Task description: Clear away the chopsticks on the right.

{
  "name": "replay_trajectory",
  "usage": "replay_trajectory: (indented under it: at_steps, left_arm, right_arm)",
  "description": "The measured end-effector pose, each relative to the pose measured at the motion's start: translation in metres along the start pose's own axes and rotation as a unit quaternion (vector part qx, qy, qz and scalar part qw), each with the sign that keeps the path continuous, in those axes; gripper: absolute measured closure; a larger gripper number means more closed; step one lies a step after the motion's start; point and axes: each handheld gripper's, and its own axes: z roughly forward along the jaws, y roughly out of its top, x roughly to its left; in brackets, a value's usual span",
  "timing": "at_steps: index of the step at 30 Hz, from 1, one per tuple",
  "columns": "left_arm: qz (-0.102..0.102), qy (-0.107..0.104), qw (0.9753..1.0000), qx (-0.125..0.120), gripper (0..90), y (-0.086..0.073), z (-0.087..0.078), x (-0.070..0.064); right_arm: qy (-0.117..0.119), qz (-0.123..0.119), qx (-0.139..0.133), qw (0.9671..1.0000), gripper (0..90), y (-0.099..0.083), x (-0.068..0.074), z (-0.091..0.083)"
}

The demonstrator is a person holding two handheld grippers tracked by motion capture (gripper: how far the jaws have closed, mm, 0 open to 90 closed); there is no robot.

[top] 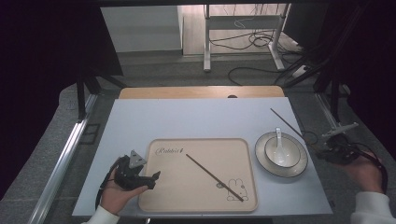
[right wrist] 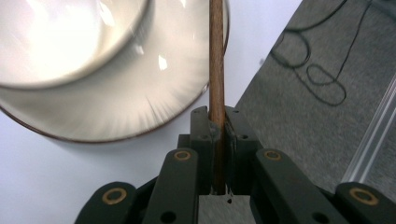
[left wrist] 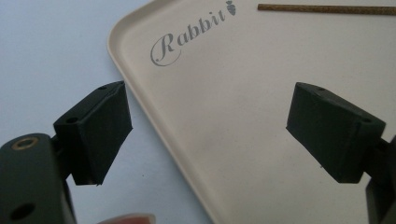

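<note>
Clamping near one end, the right hand-held gripper [right wrist: 218, 122] holds a chopstick [right wrist: 215, 56]; pivoting could strike the bowl [top: 281, 150]. The left hand-held gripper [left wrist: 205, 130] is held wide open, empty.

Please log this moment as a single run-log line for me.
right gripper: shut on chopstick, beside plate | left gripper: open, over tray edge | second chopstick: on tray

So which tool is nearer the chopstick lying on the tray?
Left. The left tool hovers at the tray's left edge near that chopstick; the right tool is beyond the bowl.
</note>
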Motion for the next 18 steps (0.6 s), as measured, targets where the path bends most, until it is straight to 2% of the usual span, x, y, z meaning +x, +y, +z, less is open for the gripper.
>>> replay_trajectory:
  at_steps: [3, 8, 14, 18]
  left_arm:
    - [0.001, 0.0, 1.0, 0.0, 14.0, 0.0, 0.0, 0.0]
    - [0.001, 0.0, 1.0, -0.001, 14.0, 0.001, 0.0, -0.001]
    - [0.0, 0.0, 1.0, -0.003, 14.0, 0.001, 0.0, 0.0]
    - [0.0, 0.0, 1.0, -0.004, 14.0, 0.001, -0.001, 0.0]
  right_arm:
    - [0.006, 0.011, -0.034, 0.9994, 82.9, 0.004, 0.005, -0.017]
    - [0.023, 0.002, -0.07, 0.9973, 82.9, 0.018, 0.024, -0.037]
    - [0.05, -0.024, -0.091, 0.9943, 82.8, 0.041, 0.058, -0.048]
    - [0.07, -0.039, -0.089, 0.9928, 82.8, 0.053, 0.084, -0.046]
